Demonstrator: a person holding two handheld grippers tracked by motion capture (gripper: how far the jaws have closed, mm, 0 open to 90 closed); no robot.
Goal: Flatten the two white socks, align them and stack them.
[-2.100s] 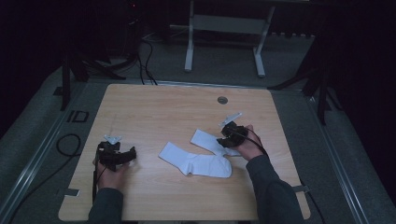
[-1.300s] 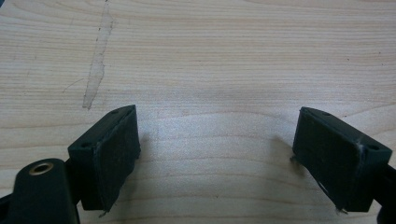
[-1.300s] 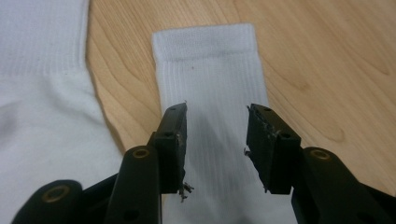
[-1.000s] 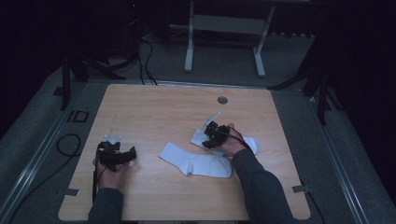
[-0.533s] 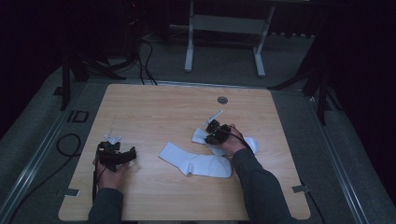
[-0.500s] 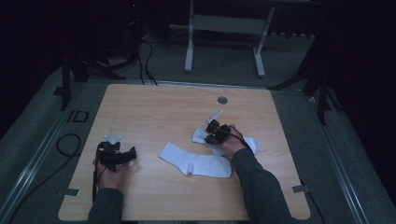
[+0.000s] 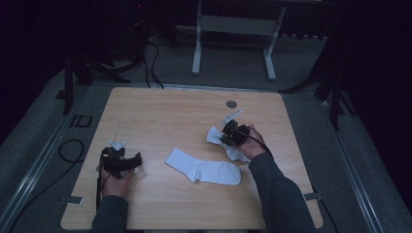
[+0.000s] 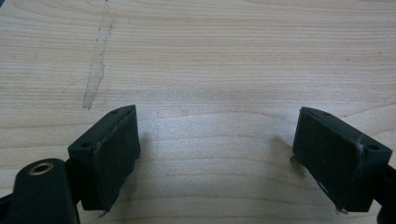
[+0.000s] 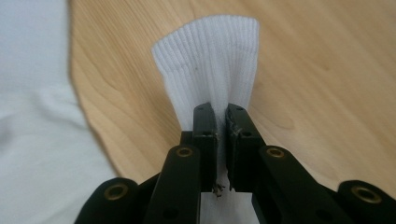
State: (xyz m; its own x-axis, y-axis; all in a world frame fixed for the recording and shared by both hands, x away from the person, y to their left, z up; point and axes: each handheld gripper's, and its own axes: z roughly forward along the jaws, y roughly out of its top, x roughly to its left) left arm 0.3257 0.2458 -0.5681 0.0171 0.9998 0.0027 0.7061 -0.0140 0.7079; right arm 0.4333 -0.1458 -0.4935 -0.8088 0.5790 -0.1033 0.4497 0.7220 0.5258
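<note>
White ribbed sock [image 9: 210, 65] pinched in the right claw [image 9: 221, 116] near the tabletop's [image 7: 160, 111] right edge — jaws just closed; left claw [image 8: 224, 149] gapes wide, holding nothing.

Right claw [image 9: 221, 154] pinching a white sock

Its jaws have just closed on the ribbed sock [image 9: 212, 70], the cuff fanning out ahead of the tips above the wooden table [image 9: 317, 70]; more white cloth [image 9: 37, 140] lies blurred off to the claw's left.
</note>
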